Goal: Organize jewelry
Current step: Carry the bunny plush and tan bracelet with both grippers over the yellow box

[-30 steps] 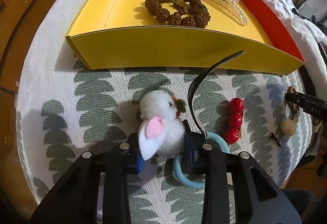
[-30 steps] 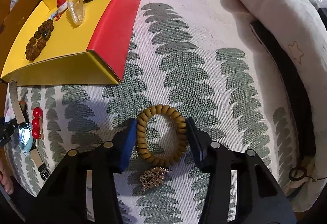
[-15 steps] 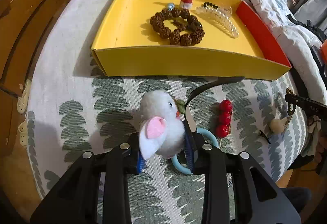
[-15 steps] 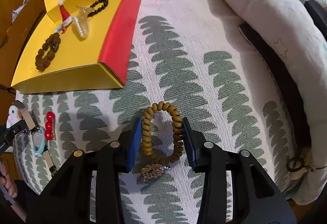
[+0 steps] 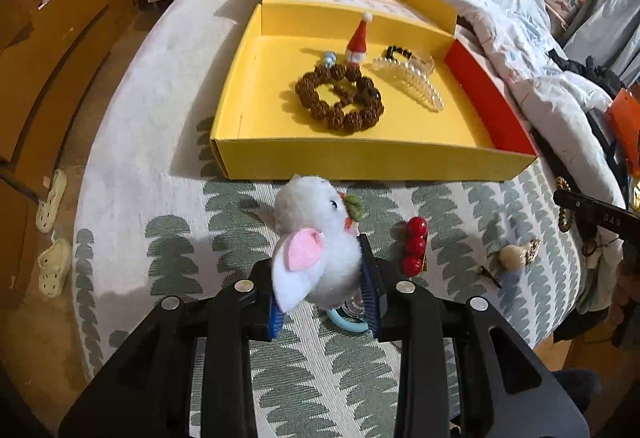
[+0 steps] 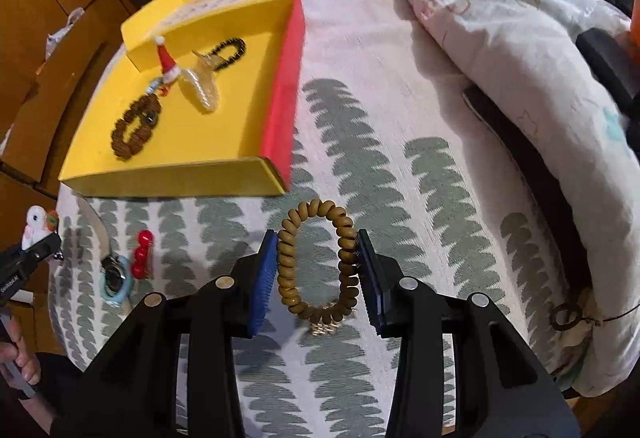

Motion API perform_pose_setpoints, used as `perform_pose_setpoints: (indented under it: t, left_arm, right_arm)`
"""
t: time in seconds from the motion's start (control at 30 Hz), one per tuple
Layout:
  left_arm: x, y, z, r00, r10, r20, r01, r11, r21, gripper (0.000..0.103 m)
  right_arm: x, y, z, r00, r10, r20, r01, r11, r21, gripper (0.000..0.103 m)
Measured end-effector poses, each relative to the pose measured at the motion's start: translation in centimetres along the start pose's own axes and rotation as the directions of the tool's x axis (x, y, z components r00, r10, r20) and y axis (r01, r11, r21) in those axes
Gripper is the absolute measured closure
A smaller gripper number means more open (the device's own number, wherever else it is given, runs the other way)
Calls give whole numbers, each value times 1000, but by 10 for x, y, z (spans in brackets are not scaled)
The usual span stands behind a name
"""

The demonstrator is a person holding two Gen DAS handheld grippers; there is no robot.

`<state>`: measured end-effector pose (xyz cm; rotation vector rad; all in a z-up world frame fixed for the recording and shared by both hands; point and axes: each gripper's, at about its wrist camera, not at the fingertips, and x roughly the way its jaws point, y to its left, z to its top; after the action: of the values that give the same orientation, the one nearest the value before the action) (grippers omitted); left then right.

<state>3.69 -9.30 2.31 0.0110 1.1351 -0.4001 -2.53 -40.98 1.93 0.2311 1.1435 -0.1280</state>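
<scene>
My left gripper [image 5: 320, 278] is shut on a white fluffy bunny clip [image 5: 316, 234] with a pink ear, held above the leaf-patterned cloth. My right gripper [image 6: 316, 250] is shut on a tan spiral coil band [image 6: 288, 270], lifted clear of the cloth, with a gold charm [image 6: 326, 324] beneath it. Ahead lies the yellow box [image 5: 360, 162] holding a brown bead bracelet [image 5: 340, 102], a small Santa hat [image 5: 358, 38], a clear pearl hair claw [image 5: 408, 78] and a black bead bracelet [image 5: 396, 50].
On the cloth lie a red berry clip [image 5: 414, 246], a light-blue watch [image 6: 116, 278] with a strap, and a cream bead piece [image 5: 512, 256]. A rumpled quilt [image 6: 500, 18] borders the right side. Wooden drawers [image 5: 48, 50] and slippers [image 5: 52, 270] stand left, below the bed edge.
Both grippers have risen, so the box looks farther off. The right jaws closed onto the coil band and lifted it off the cloth. The bunny clip rose away from the watch.
</scene>
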Motion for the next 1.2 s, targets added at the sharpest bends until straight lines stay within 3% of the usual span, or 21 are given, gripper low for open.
perform_pose_setpoints:
  t: [0.3, 0.53, 0.87, 1.2]
  left_arm:
    - [-12, -1, 20, 999, -42, 34, 43, 999, -28, 72]
    - [-10, -12, 51, 998, -8, 64, 9, 1000, -20, 72]
    - [17, -27, 87, 999, -15, 51, 16, 1000, -11, 72]
    - [55, -36, 104, 999, -34, 7, 34, 999, -17, 72]
  right_arm:
    - [-24, 60, 32, 993, 89, 74, -84, 994, -71, 63]
    - [-19, 100, 61, 989, 125, 79, -116, 986, -117, 63]
    - [28, 112, 83, 992, 128, 17, -126, 986, -107, 63]
    - [69, 122, 102, 994, 102, -26, -104, 988, -114, 63]
